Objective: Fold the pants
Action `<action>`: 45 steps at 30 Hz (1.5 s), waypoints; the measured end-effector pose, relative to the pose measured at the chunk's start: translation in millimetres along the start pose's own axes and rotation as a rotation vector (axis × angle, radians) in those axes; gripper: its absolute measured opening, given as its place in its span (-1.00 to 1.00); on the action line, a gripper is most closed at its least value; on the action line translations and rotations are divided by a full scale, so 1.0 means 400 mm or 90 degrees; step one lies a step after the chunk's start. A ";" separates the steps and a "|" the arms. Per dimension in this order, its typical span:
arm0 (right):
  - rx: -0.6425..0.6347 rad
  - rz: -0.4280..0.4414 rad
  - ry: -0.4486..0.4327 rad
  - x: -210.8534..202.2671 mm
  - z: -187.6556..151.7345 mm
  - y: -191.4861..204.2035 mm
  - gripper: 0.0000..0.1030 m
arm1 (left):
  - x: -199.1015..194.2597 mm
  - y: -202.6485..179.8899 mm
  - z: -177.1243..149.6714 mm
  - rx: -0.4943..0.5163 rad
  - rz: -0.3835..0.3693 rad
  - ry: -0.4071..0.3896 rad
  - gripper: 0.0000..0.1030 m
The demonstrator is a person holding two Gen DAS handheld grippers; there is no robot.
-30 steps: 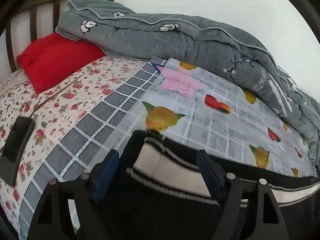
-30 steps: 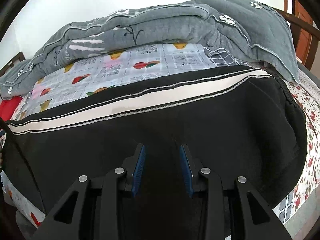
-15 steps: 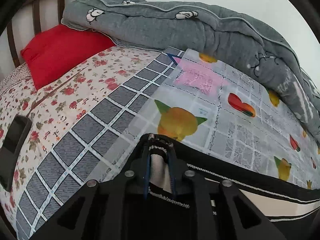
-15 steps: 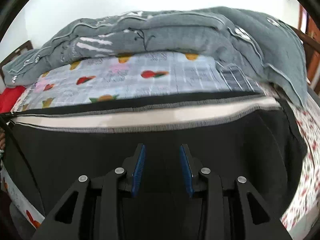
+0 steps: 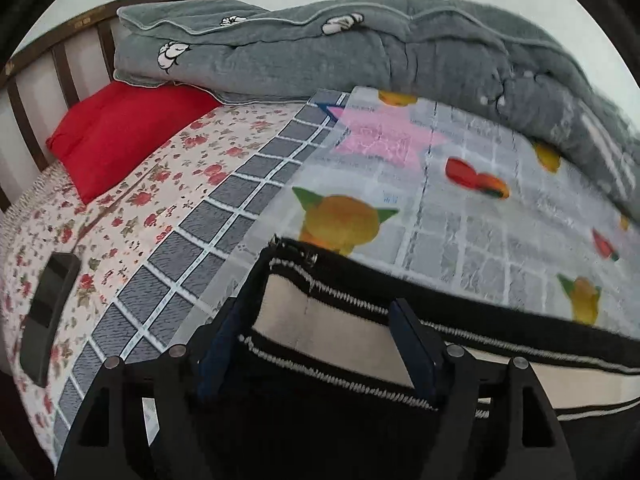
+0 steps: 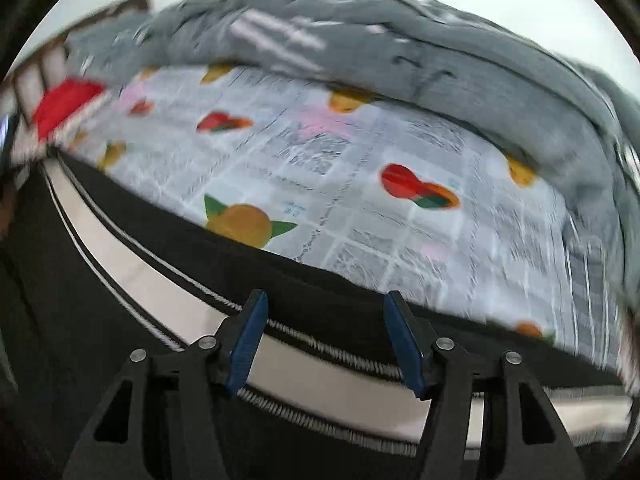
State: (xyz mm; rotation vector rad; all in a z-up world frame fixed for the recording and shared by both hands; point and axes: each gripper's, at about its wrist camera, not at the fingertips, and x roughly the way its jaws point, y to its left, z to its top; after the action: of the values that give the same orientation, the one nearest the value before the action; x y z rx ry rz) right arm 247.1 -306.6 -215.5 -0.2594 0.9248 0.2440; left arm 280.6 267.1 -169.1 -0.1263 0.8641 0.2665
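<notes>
Black pants (image 5: 328,432) with a cream side stripe edged in white stitching are lying flat along the near edge of a bed, on top of a grey checked sheet printed with fruit (image 5: 460,208). One end of the garment, a squared black hem corner, is resting just in front of an orange fruit print in the left wrist view, while the stripe is running off toward the right.

The left gripper (image 5: 316,344) is hovering over that end with its jaws spread wide, the blue-padded fingers (image 5: 412,344) standing on either side of the cream stripe and clamping nothing.

The right gripper (image 6: 326,340) is likewise standing open above the pants (image 6: 100,320), its blue pads (image 6: 246,344) framing the stripe farther along the leg; this view is smeared with motion blur, so finer detail is hard to read.

Beyond the pants, a thick grey quilt (image 5: 360,52) with white motifs is lying bunched along the far side of the bed against a white wall. A red pillow (image 5: 120,132) is sitting on a floral sheet (image 5: 132,208) near a dark wooden headboard (image 5: 60,52), and a dark flat rectangular object (image 5: 50,312) is lying on the floral fabric at the left edge.
</notes>
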 end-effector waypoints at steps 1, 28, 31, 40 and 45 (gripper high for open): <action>-0.016 -0.006 0.009 0.019 0.001 0.009 0.09 | 0.002 0.007 0.006 -0.009 -0.003 -0.005 0.42; 0.121 -0.087 -0.056 -0.081 -0.042 -0.139 -0.28 | -0.040 0.007 0.008 0.002 -0.004 -0.009 0.51; 0.140 -0.110 0.010 -0.023 -0.073 -0.188 -0.32 | -0.057 -0.005 -0.013 -0.020 -0.033 -0.003 0.51; 0.184 -0.135 0.011 -0.033 -0.059 -0.187 -0.33 | -0.176 -0.048 -0.069 -0.011 -0.060 -0.001 0.51; 0.200 -0.144 -0.053 -0.155 -0.085 -0.138 -0.25 | -0.253 -0.064 -0.141 0.009 -0.085 0.002 0.50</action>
State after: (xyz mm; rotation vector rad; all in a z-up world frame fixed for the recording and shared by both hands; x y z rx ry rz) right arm 203.1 -375.4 -178.4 -0.0612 0.8297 -0.0988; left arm 183.7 212.0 -127.9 -0.1701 0.8566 0.1359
